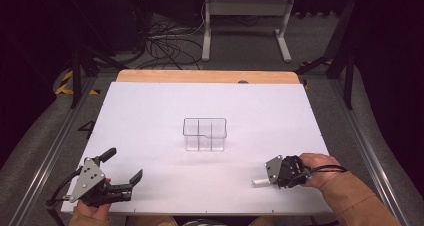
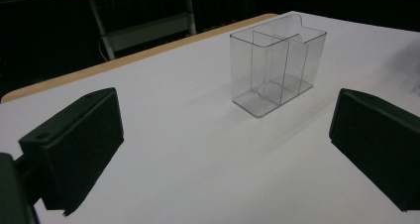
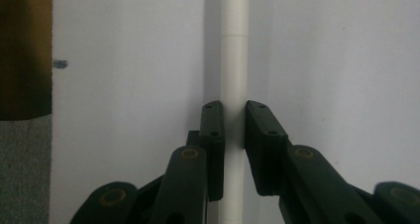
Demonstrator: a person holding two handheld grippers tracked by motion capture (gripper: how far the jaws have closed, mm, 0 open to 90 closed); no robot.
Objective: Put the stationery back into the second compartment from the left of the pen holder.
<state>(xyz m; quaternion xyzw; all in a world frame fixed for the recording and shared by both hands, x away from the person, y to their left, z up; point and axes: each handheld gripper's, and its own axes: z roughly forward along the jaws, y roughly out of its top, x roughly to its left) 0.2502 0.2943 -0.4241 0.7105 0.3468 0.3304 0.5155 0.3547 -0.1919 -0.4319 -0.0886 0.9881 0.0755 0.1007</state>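
Observation:
A white marker (image 3: 234,60) lies flat on the white tabletop (image 1: 150,111) near the front right. My right gripper (image 3: 234,115) has both pads against its barrel, one on each side, and one end of the marker (image 1: 260,182) sticks out to the left of the gripper (image 1: 272,180). A clear plastic container (image 1: 205,134) with compartments stands empty at the table's middle. At the front left, my left gripper (image 1: 124,164) rests low with its jaws wide apart and nothing between them. The left gripper view (image 2: 225,149) faces that container (image 2: 277,65) from a distance.
A wooden strip (image 1: 207,76) runs along the table's far edge. Beyond it on the floor are a white frame stand (image 1: 245,23) and loose cables (image 1: 165,46). Metal rails (image 1: 55,146) flank the table on both sides.

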